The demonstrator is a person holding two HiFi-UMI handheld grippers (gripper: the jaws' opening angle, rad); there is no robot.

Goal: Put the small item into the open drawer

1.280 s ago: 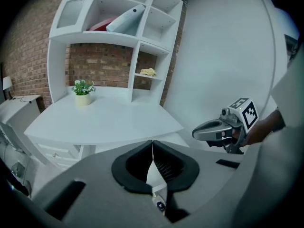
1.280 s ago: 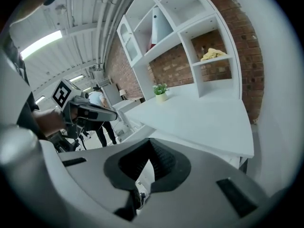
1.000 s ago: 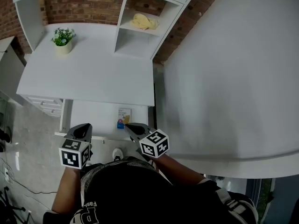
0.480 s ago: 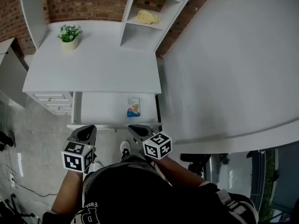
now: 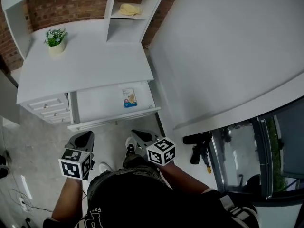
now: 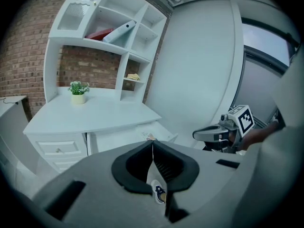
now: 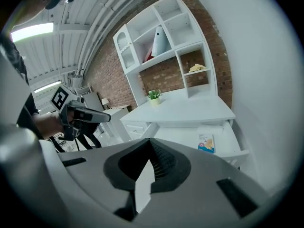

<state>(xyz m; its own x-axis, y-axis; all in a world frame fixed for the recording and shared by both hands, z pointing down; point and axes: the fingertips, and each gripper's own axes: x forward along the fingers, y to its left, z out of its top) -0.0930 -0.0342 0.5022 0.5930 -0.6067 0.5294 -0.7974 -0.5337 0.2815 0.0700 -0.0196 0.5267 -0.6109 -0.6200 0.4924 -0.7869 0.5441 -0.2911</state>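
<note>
The small item point(image 5: 128, 98), a flat printed packet, lies inside the open drawer point(image 5: 114, 120) of the white desk, toward its right side. The right gripper view shows the small item point(image 7: 206, 142) on the drawer's floor point(image 7: 183, 136). Both grippers hang over the floor in front of the drawer, apart from it. My left gripper point(image 5: 81, 139) is shut, its tips point(image 6: 152, 142) meeting with nothing between them. At the same distance, to its right, my right gripper point(image 5: 140, 136) is also shut and empty point(image 7: 151, 140). Each gripper sees the other: right gripper point(image 6: 209, 134), left gripper point(image 7: 102, 117).
A potted plant point(image 5: 55, 36) stands on the desk top point(image 5: 90, 65). A shelf unit holds a yellow cloth point(image 5: 129, 9). Closed small drawers point(image 5: 45, 109) sit left of the open one. A white wall point(image 5: 228, 56) runs along the right. A black stand point(image 5: 199, 146) rests by the window.
Both grippers have drawn back from the drawer's front edge, and bare floor now shows between them and it. The packet stays in the drawer. Both jaws stay shut.
</note>
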